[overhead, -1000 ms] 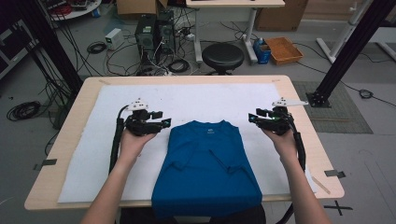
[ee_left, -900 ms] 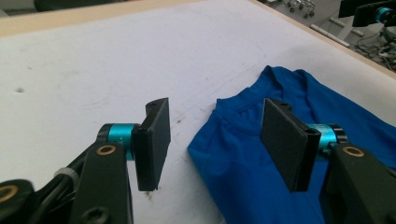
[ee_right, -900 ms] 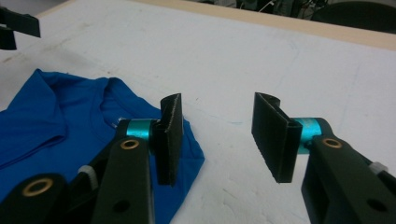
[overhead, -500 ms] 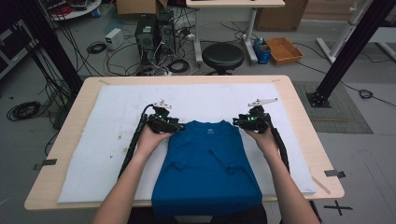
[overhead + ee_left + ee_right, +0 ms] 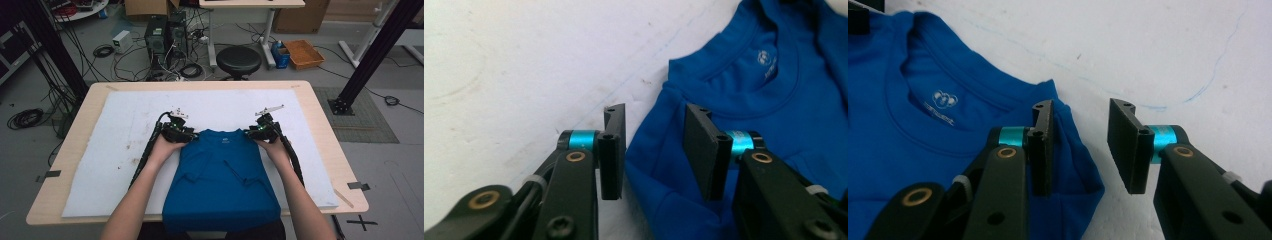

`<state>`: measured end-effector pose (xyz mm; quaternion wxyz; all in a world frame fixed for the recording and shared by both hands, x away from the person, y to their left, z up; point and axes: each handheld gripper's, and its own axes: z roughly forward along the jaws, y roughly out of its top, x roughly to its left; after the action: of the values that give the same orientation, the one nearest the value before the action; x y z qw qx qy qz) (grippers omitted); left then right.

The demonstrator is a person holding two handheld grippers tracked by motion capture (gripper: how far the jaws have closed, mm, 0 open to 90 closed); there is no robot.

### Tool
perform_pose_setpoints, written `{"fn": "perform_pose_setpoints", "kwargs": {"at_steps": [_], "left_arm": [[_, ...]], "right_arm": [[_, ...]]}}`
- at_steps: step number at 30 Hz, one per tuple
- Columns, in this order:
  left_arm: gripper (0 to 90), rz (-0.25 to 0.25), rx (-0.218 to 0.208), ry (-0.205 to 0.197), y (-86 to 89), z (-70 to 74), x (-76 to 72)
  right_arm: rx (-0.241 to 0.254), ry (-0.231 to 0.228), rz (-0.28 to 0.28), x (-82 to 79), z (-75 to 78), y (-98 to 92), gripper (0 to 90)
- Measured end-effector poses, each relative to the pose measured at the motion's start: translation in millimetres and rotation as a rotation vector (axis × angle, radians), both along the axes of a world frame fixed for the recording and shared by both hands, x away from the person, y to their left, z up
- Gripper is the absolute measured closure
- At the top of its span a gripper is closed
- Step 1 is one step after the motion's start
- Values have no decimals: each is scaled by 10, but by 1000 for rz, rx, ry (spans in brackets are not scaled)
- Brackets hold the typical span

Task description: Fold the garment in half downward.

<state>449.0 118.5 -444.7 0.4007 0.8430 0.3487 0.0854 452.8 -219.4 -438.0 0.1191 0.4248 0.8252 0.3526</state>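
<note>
on the wooden table, a stained white mat under a blue shirt.

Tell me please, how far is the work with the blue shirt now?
Done: the shirt lies on the white mat, sleeves folded in over the body. In hand: the left gripper and right gripper sit at its two shoulder corners; their jaws have just been closing, with the fabric edge between them, not yet pinched. Left: gripping both corners and probably folding the collar end down toward the hem.
</note>
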Motion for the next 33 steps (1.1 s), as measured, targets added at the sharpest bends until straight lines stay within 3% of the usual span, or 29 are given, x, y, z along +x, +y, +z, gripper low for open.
{"fn": "perform_pose_setpoints", "kwargs": {"at_steps": [3, 6, 7, 10, 15, 18, 21, 27, 33], "left_arm": [[660, 12, 6, -10, -5, -1, -3], [757, 1, 20, -16, -9, 2, -11], [760, 6, 26, -17, -14, 4, -14], [743, 19, 18, -7, -23, 2, -20], [705, 37, -18, 28, -7, -3, -11], [715, 37, 5, 13, -16, 4, -18], [843, 52, 49, -25, -34, 13, -30], [881, 41, 49, -28, -28, 27, -37], [887, 39, 26, -60, 62, 88, -23]], "right_arm": [[-33, -5, -2, -2, -28, 26, 668], [-28, -9, 6, -9, -26, 19, 790], [-14, -2, 14, -15, -28, 23, 795], [-49, -29, 28, -44, -31, 71, 848], [-52, -36, 29, -55, -33, 78, 867], [-49, -33, 30, -55, -34, 78, 874], [-43, -29, 34, -50, -34, 68, 881], [-21, -44, 37, -53, -6, 55, 884], [24, -69, 45, -58, 54, 30, 884]]}}
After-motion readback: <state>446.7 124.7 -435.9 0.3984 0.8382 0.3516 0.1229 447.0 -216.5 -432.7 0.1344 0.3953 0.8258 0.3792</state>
